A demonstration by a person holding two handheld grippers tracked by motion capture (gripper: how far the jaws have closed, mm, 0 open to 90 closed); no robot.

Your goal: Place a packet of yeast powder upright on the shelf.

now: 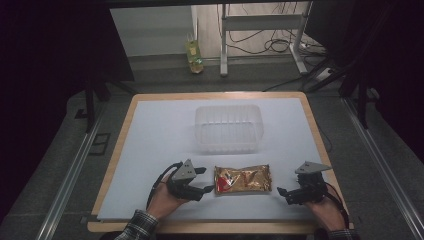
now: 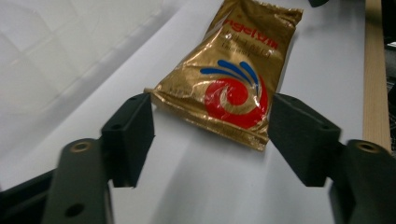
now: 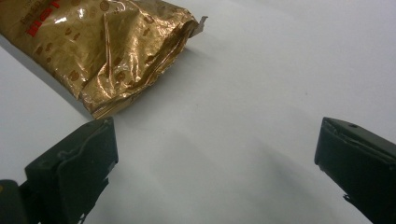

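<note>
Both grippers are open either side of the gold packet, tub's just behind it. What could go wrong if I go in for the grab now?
The gold packet lies flat and crinkled, so the left gripper, open at its short end, may slide over the foil or just push it toward the right gripper. The packet looks glossy and could slip out mid-lift. The clear tub sits just beyond; a low carry might clip its near rim.

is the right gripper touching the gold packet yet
Apart. The right gripper view shows white table between the right gripper, jaws open, and the gold packet.
</note>
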